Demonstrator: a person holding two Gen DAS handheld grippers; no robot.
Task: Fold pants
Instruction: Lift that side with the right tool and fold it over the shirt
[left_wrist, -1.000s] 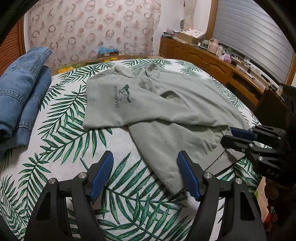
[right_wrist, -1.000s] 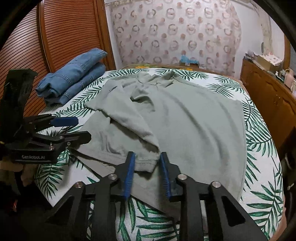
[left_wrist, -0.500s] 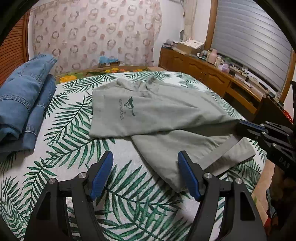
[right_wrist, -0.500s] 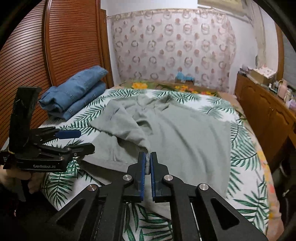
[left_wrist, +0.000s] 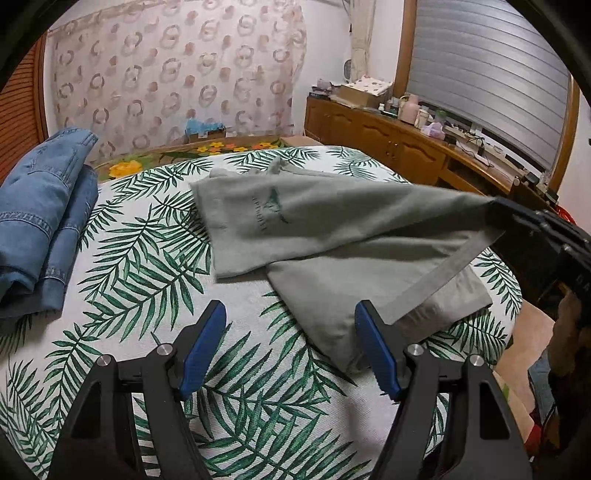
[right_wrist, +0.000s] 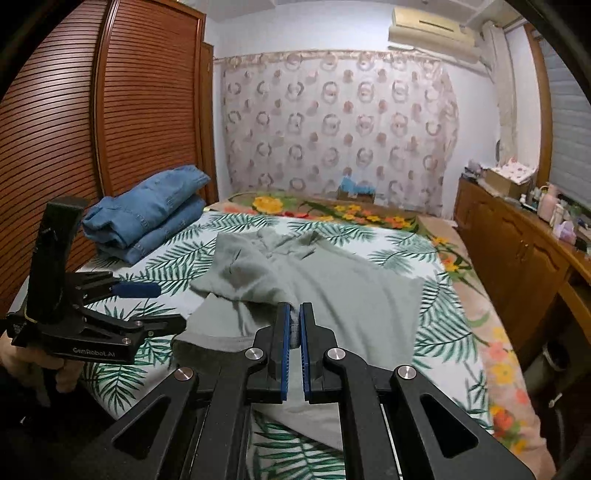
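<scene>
Left wrist view shows the left claw (left_wrist: 290, 343) with its blue pads spread wide and nothing between them, hovering over the palm-leaf bed sheet (left_wrist: 140, 258) at about 6 o'clock. Just beyond its right pad lies the near corner of the grey-green garment (left_wrist: 332, 229), which spreads across the middle of the bed; it bears a small dark printed logo on the upper layer and, in the right wrist view, a collar at its far end, so it looks more like a polo shirt than pants. At 3 o'clock the right claw (left_wrist: 496, 212) pinches one edge of that cloth and holds it up off the bed, so the fabric stretches taut from the claw back toward the centre, with a lower layer flat on the sheet beneath. Right wrist view confirms the grip: the right claw (right_wrist: 294, 325) has just closed, its pads nearly together with a thin fold of the garment (right_wrist: 332, 280) clamped between them. The left claw (right_wrist: 147, 306) appears there at 9 o'clock, spread and empty, held by a hand (right_wrist: 33, 365) at the lower left edge. A stack of folded blue jeans (right_wrist: 147, 214) rests on the bed at 10 o'clock, well apart from the garment, beside the slatted wooden wardrobe (right_wrist: 92, 129).
</scene>
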